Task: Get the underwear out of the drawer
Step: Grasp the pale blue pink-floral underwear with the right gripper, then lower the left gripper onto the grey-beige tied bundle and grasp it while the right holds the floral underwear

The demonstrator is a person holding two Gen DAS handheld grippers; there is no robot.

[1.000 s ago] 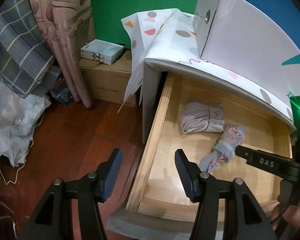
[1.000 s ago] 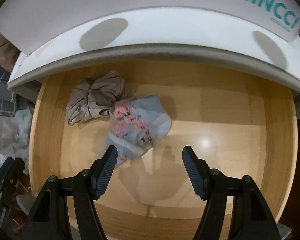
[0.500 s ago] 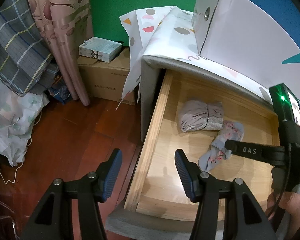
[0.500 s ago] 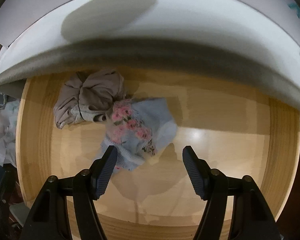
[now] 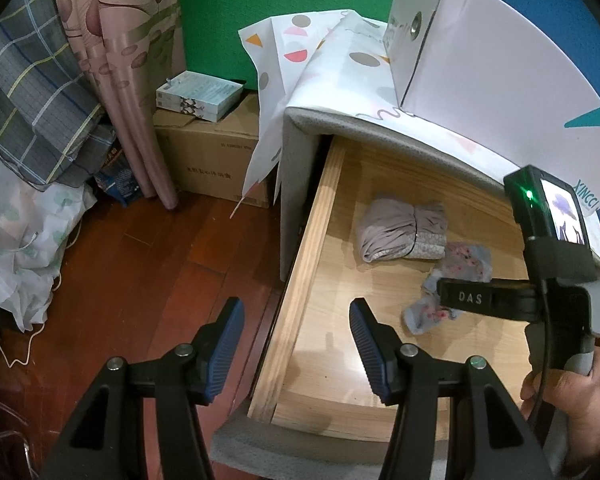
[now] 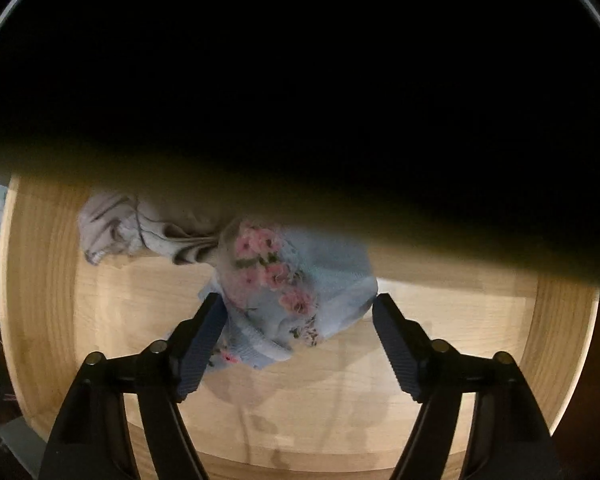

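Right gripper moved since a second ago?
Yes. The right gripper has come down and in toward the cabinet; in its view the floral underwear now lies between its just-widened jaws, untouched, in the drawer.

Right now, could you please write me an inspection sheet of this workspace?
Surface: open wooden drawer.
Job's things: blue floral underwear and folded beige underwear, both inside, touching.
Clutter: nothing else seen in the drawer.
Grippers: right gripper open, jaws just opening, straddling the floral pair; left gripper open, empty, over the drawer's side.
Cables: black cable on the right tool.
Surroundings: cardboard box, curtain, wooden floor.
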